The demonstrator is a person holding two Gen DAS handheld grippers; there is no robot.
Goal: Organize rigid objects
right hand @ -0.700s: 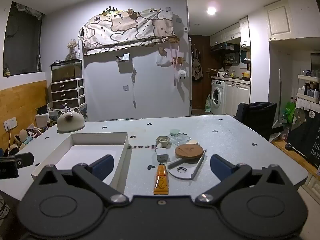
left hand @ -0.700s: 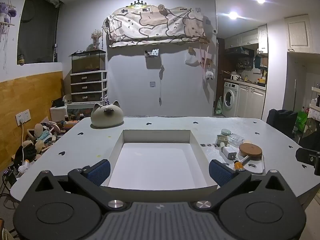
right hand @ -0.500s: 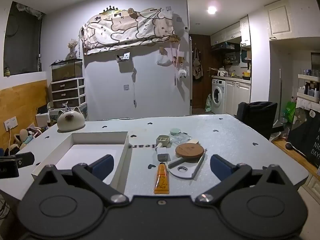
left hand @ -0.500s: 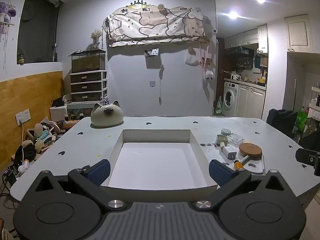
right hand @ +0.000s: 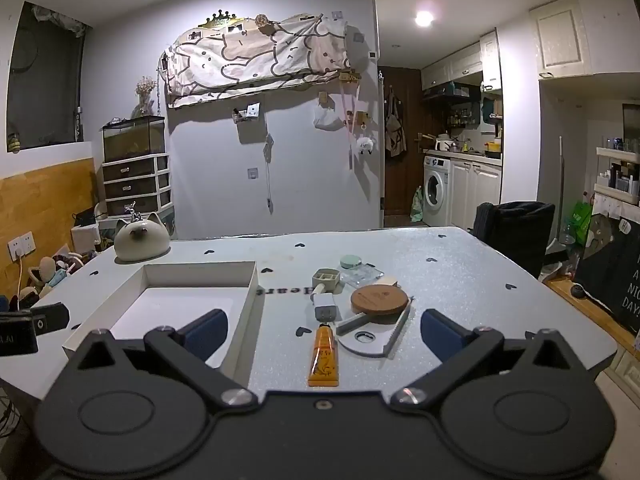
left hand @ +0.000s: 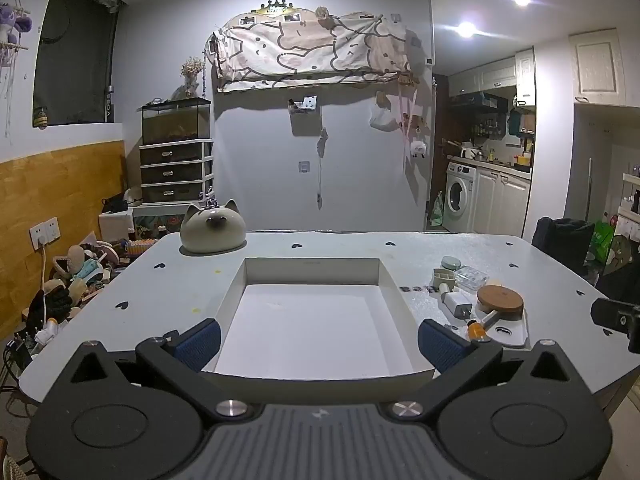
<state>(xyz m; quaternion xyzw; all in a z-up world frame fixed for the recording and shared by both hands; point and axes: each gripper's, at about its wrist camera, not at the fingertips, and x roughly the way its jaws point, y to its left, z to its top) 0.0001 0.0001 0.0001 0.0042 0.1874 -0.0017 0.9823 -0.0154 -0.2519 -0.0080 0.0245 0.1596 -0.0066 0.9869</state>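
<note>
Right gripper (right hand: 323, 328) jaws wide apart, nothing held; orange tube (right hand: 323, 356) lies on the table (right hand: 500, 280) dead ahead at 12 o'clock between the two blue pads, cap end away, long axis running 12-to-6 along the fingers, so the jaws would close across its width. Just past the tube at 12: white charger plug (right hand: 325, 306); at 1 o'clock the round wooden lid (right hand: 379, 300) sitting on a grey flat tray piece (right hand: 374, 340); further out a small beige holder (right hand: 326, 279), clear case (right hand: 362, 275) and green round tin (right hand: 351, 261). White box (right hand: 244, 320) is at 10–11 o'clock of the right jaws, empty as far as visible.

Left gripper (left hand: 318, 340) also fully open, empty, squared up on the white box (left hand: 312, 332) at 12 o'clock; the clutter pile sits at its 2 o'clock, tube only partly seen (left hand: 476, 330). Cat-shaped ceramic (left hand: 213, 232) at 11, far edge.

Judgement: right hand is nearer the loose items, tube looks the likely first pick, drop target is to its left.

Versus the earlier frames: practically no change, both grippers in same pose, same opening, objects unmoved; nothing started yet
</note>
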